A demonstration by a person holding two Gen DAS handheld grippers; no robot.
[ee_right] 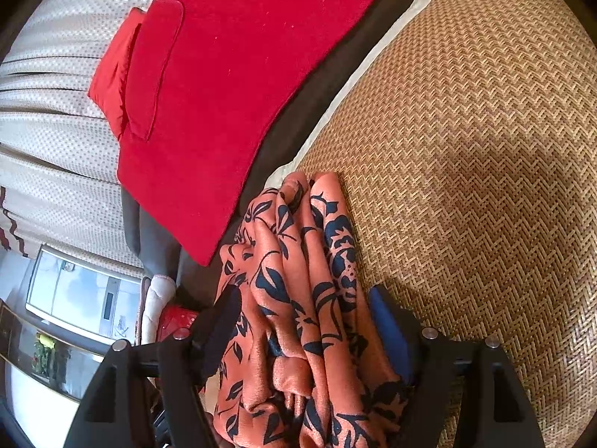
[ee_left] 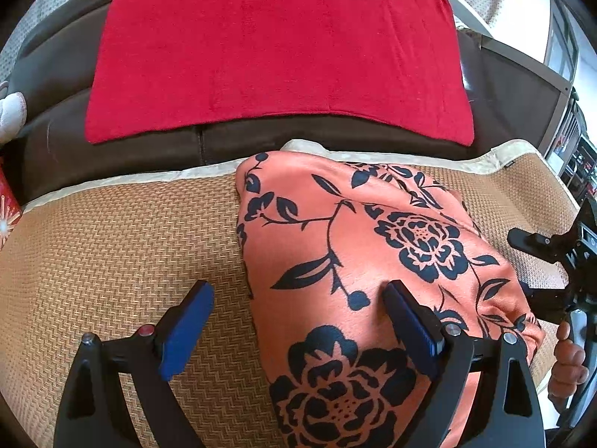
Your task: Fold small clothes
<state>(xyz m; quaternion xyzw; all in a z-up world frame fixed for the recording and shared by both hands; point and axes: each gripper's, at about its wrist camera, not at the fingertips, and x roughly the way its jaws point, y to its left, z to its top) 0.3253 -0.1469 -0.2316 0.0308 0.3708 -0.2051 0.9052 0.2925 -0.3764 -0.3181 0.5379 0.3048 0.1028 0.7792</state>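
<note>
**Bunched floral garment caught mid-fold on the woven mat**

The orange floral garment (ee_left: 373, 261) lies on the woven mat (ee_left: 112, 242), filling the centre and lower right of the left wrist view, below the red towel (ee_left: 280, 48) on the brown sofa (ee_left: 74, 142). The left gripper (ee_left: 298, 321) hovers with jaws wide: one blue pad over bare mat, the other over the cloth, nothing held. In the right wrist view the right gripper (ee_right: 302, 321) has a thick bunch of gathered folds between its pads and appears to hold it. To fold well, I judge the right should carry its bunch across evenly while the left pins the flat edge, keeping layers aligned and unwrinkled.
</note>
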